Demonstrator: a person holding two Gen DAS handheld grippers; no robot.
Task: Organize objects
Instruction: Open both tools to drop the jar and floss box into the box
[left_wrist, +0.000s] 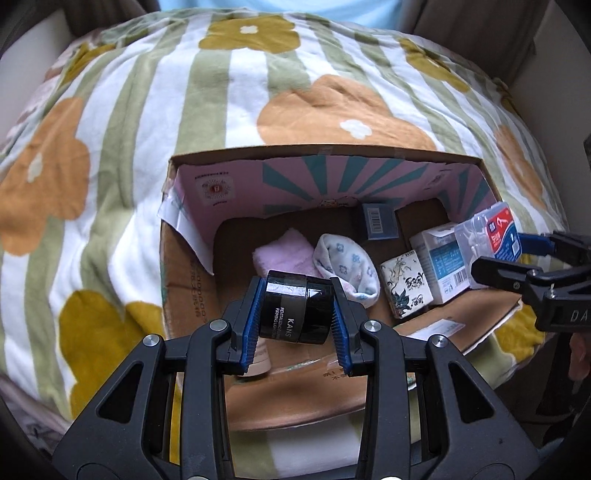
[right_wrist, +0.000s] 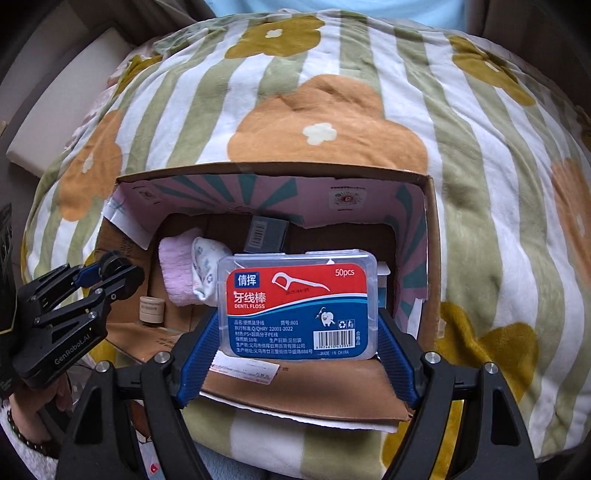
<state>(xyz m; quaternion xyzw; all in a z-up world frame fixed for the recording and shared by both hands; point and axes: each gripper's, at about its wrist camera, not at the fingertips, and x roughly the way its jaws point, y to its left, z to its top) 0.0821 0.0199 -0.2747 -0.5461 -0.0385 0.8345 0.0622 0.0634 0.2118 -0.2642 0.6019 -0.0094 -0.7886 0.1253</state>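
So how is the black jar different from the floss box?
The jar is round, black and opaque, while the floss box is flat, rectangular and clear plastic with a red and blue label. The jar lies on its side in the left hand-held gripper; the floss box faces label-up in the right hand-held gripper. Both are held over the open cardboard box, not yet inside.

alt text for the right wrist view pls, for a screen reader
The right gripper holds a clear dental floss box with a red and blue label above an open cardboard box on a floral blanket. Inside lie a pink cloth, a patterned sock and a small cream jar; the left gripper enters from the left.
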